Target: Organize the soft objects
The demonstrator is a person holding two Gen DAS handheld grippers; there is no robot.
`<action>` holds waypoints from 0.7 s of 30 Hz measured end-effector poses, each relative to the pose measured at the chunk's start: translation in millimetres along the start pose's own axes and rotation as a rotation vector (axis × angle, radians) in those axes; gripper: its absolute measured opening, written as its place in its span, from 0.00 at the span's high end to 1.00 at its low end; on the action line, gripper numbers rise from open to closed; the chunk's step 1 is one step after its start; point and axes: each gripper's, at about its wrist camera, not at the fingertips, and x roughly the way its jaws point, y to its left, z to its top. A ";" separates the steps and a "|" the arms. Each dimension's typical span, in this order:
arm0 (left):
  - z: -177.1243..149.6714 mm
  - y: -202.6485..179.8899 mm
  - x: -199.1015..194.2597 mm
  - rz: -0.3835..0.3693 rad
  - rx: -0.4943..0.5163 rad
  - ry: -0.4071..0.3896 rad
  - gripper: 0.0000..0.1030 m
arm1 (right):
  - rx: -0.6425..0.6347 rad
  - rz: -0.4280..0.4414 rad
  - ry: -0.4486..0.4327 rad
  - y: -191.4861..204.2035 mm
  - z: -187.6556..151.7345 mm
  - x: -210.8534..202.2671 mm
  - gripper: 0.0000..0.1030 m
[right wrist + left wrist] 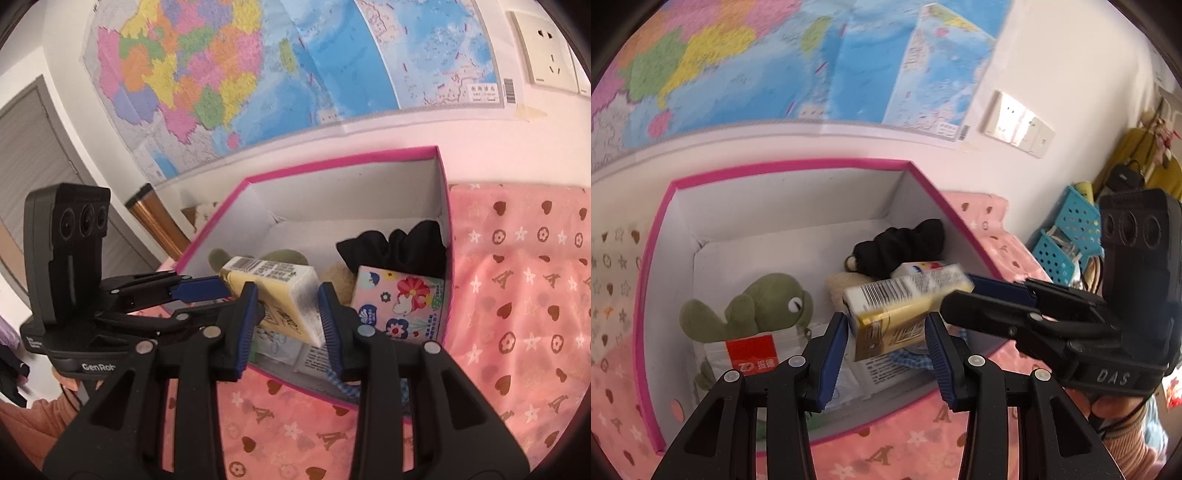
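Placement is the step in hand. Pack, a yellow tissue one, hangs mid-frame over the near part of the pink box, above the things already in it. Right claw is narrowly open and clamped on the pack's sides. Left claw has its pads close on either side of the pack too; whether they press I cannot tell. Lower left in the box lies a green toy, at the back right a black cloth. Next, I judge, the pack must go down into the free middle, then both claws open and lift clear.
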 end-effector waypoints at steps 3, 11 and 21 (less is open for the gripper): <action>-2.6 6.6 3.0 0.058 -0.023 -0.003 0.49 | 0.014 -0.029 0.004 -3.7 -3.0 4.6 0.59; -33.7 5.4 -31.1 0.115 0.016 -0.110 0.22 | -0.018 -0.059 -0.039 2.5 -17.9 -15.6 0.46; -89.3 -2.2 -75.3 0.235 0.033 -0.224 0.00 | -0.174 -0.229 -0.123 39.2 -76.6 -44.5 0.08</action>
